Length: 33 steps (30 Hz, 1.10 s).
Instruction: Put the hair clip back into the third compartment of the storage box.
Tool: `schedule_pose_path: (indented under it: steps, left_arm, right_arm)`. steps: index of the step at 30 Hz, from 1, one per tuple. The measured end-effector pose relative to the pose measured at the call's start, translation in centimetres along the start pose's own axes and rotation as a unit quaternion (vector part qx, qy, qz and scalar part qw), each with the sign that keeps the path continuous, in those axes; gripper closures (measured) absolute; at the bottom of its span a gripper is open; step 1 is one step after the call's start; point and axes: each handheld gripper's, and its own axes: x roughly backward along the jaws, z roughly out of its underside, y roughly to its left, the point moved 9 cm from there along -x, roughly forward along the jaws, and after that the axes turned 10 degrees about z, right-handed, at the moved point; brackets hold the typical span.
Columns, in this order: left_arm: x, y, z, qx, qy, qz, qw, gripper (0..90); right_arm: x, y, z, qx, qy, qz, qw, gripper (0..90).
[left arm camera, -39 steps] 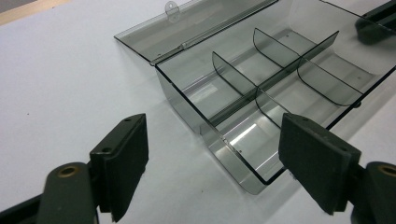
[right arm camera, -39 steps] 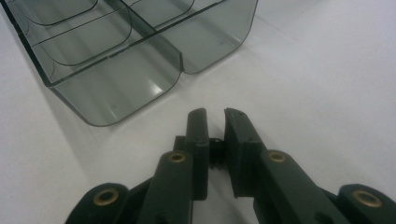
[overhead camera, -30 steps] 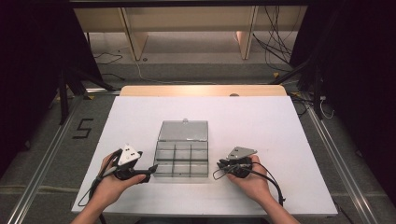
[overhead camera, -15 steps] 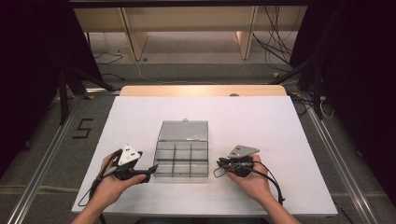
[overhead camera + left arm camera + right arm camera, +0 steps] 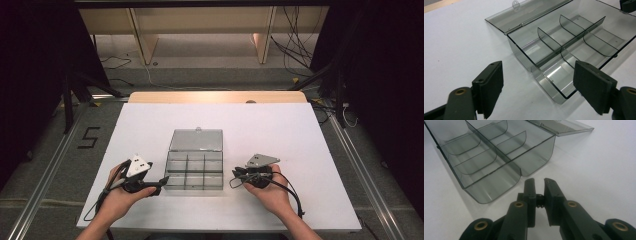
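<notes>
A clear smoky plastic box [image 5: 194,170] sits near the front middle of the white surface [image 5: 280,125], its lid [image 5: 196,140] folded flat back on the far side. Thin dividers split the tray into six compartments, all bare as far as the views show.

The left tool [image 5: 159,181] lies just beside the box's near left corner, held in the left hand [image 5: 120,197], its jaws spread wide; in the left gripper view [image 5: 537,87] that corner of the tray stands between them, untouched. The right tool [image 5: 235,175] rests just off the box's right side in the right hand [image 5: 270,192], jaws drawn almost together with only a slim gap and nothing pinched (a small spring shows between them in the right gripper view [image 5: 539,185]).

Beyond the surface, a strip of pale wood [image 5: 217,97] edges the far side, and loose cables [image 5: 295,47] trail across the floor. On the floor to the left, a black "5" [image 5: 89,137] is marked.
</notes>
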Motion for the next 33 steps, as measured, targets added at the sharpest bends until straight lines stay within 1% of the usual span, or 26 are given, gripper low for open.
schedule_pose_path:
  steps: [13,20,24,26,33]
  left_arm:
    - [-0.1,0.0,0.0,-0.001,-0.002,0.001,1.0000,24.0]
    - [-0.1,0.0,0.0,0.000,-0.001,0.001,1.0000,24.0]
    - [-0.1,0.0,0.0,0.000,-0.001,0.001,1.0000,24.0]
    - [-0.1,0.0,0.0,0.000,-0.001,0.001,1.0000,24.0]
    - [-0.1,0.0,0.0,0.000,0.000,0.001,1.0000,24.1]
  right_arm:
    - [0.3,-0.1,-0.9,-0.006,-0.016,0.000,0.9998,81.1]
    - [0.2,0.0,-1.0,-0.007,-0.015,-0.004,0.9999,81.1]
    - [0.2,0.1,-1.3,-0.007,-0.019,-0.004,0.9998,81.1]
    - [0.2,0.2,-1.4,-0.003,-0.020,-0.004,0.9998,81.1]
    - [0.1,0.3,-1.8,-0.006,-0.025,-0.004,0.9997,81.1]
